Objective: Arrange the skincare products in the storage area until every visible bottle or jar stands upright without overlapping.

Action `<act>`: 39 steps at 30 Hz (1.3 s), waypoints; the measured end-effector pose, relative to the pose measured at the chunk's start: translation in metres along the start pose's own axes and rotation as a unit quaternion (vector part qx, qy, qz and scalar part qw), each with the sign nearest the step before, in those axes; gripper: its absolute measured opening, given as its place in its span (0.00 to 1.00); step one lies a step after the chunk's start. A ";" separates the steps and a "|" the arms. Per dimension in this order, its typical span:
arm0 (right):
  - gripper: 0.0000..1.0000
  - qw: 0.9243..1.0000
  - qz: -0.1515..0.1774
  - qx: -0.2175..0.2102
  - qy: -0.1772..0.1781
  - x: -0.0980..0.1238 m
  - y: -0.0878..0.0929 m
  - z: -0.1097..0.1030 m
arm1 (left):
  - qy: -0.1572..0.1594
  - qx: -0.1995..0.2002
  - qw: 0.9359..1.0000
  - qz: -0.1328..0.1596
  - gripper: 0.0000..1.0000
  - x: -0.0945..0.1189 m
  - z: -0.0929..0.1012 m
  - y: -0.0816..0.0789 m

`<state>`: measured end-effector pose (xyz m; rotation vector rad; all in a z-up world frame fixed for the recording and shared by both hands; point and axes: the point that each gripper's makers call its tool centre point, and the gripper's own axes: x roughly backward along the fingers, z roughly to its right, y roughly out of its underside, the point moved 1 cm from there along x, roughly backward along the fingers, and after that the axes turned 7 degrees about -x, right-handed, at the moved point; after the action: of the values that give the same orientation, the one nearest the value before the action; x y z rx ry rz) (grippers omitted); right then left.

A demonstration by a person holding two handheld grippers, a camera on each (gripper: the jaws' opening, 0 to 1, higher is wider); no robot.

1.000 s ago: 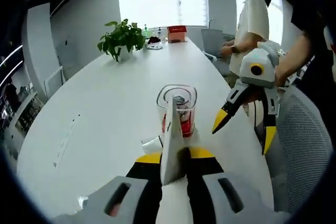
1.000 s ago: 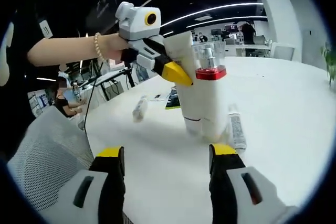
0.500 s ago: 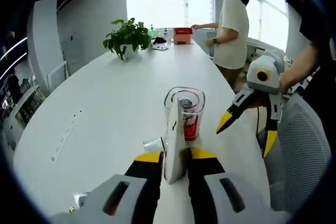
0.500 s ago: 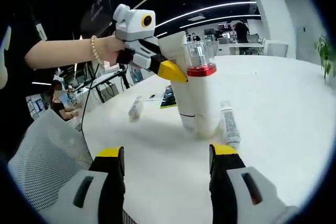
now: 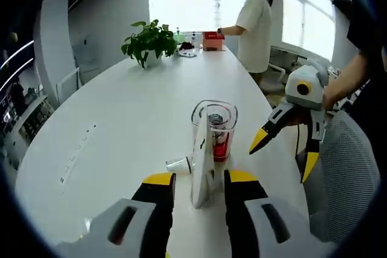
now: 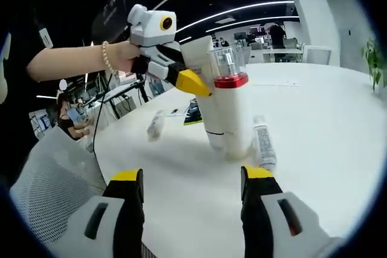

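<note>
A white tube (image 5: 202, 161) stands upright on its cap on the white table (image 5: 121, 107), between the jaws of my left gripper (image 5: 200, 179), which is open with a gap on each side. Right behind the tube stands a bottle (image 5: 216, 126) with a red collar and a clear cap. In the right gripper view the tube (image 6: 205, 98) and the bottle (image 6: 234, 110) stand side by side, and the left gripper (image 6: 196, 80) reaches in from the left. My right gripper (image 6: 192, 176) is open and holds nothing; it hovers right of the bottle (image 5: 284, 152).
A small tube (image 6: 263, 143) lies beside the bottle, another tube (image 6: 158, 125) lies further left near a dark flat item (image 6: 195, 113). A potted plant (image 5: 148, 43) and a red box (image 5: 213, 40) sit at the far end, where a person (image 5: 254, 22) stands. A mesh chair (image 5: 344, 173) is at the table's edge.
My left gripper's jaws have spread apart and let go of the white tube, which stays standing. The person at the far end has stepped along the table.
</note>
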<state>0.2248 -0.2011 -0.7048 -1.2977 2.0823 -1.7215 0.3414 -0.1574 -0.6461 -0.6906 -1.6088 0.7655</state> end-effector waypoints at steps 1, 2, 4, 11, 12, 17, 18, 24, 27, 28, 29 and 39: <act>0.65 1.000 0.000 0.000 0.000 0.000 0.000 0.000 | -0.002 0.000 1.000 0.000 0.35 0.000 0.000 0.001; 0.65 1.000 0.001 0.001 0.001 0.000 0.000 0.000 | -0.003 0.002 1.000 -0.001 0.37 0.001 0.000 0.001; 0.65 1.000 0.002 0.002 0.003 0.001 -0.002 0.000 | -0.007 0.003 1.000 -0.003 0.40 0.002 -0.001 0.002; 0.65 1.000 0.003 0.003 0.008 0.004 -0.004 0.000 | -0.028 0.024 0.999 0.003 0.51 0.014 -0.004 0.001; 0.65 1.000 0.003 0.003 0.009 0.005 -0.004 -0.001 | -0.030 0.028 0.999 0.004 0.51 0.016 -0.004 0.002; 0.65 1.000 0.002 0.002 0.017 0.008 -0.005 0.001 | -0.036 0.041 0.999 0.006 0.55 0.027 0.009 0.003; 0.65 1.000 0.001 0.003 0.019 0.009 -0.006 0.002 | -0.037 0.045 0.998 0.007 0.55 0.030 0.013 0.003; 0.65 1.000 0.003 0.004 0.030 0.011 -0.011 0.007 | -0.043 0.065 0.997 0.013 0.57 0.039 0.018 0.005; 0.65 0.999 0.004 0.007 0.034 0.011 -0.014 0.010 | -0.048 0.076 0.996 0.018 0.59 0.047 0.023 0.006; 0.65 0.999 0.005 0.008 0.035 0.012 -0.015 0.010 | -0.050 0.081 0.995 0.021 0.60 0.050 0.025 0.006; 0.65 0.999 0.005 0.008 0.036 0.012 -0.015 0.010 | -0.051 0.084 0.995 0.022 0.61 0.052 0.026 0.007; 0.65 0.999 -0.005 0.017 0.042 0.014 -0.016 0.011 | -0.073 0.114 0.990 0.026 0.72 0.071 0.035 0.018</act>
<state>0.2313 -0.2183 -0.6891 -1.2485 2.0846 -1.8370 0.2958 -0.0942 -0.6220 -0.5229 -1.6080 1.0406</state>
